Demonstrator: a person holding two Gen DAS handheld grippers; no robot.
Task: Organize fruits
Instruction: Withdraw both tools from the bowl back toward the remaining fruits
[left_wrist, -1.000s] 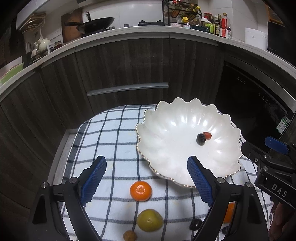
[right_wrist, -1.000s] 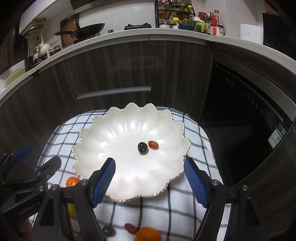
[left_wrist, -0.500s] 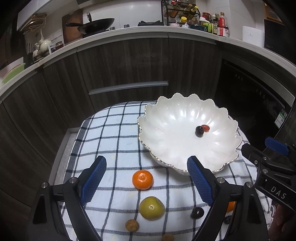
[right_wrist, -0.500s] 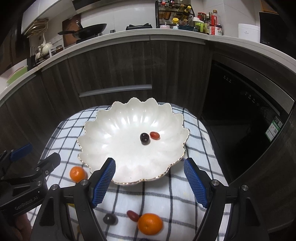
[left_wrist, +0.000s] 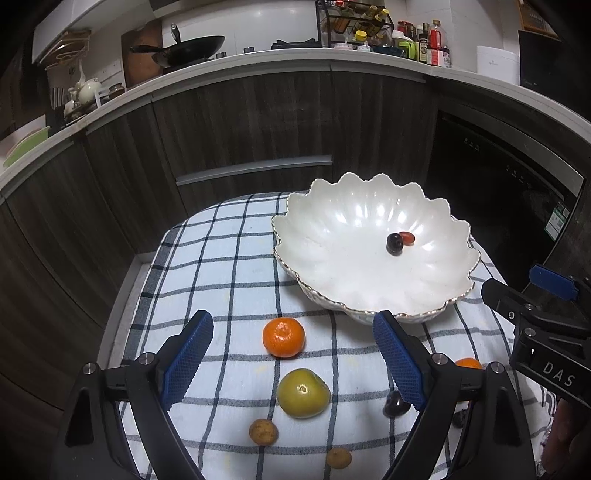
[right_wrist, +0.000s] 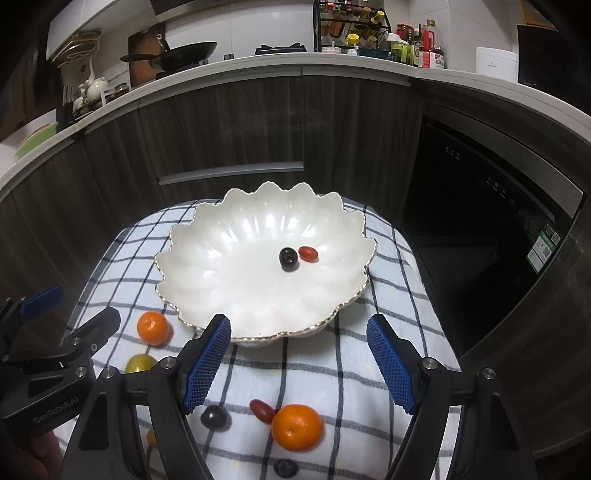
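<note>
Both jaws apart and empty: drop the left gripper (left_wrist: 291, 363) straight over the mandarin (left_wrist: 283, 337) at 12 o'clock of the green fruit (left_wrist: 303, 393), squeeze gently, clear the scalloped bowl (left_wrist: 332, 229) rim at 1 o'clock; right gripper (right_wrist: 298, 356) waits.

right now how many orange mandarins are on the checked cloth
2. One mandarin lies left of the bowl's near rim, just beyond the yellow-green fruit. The other mandarin lies nearer the camera on the right, touching a red grape tomato. Others may be hidden.
</note>
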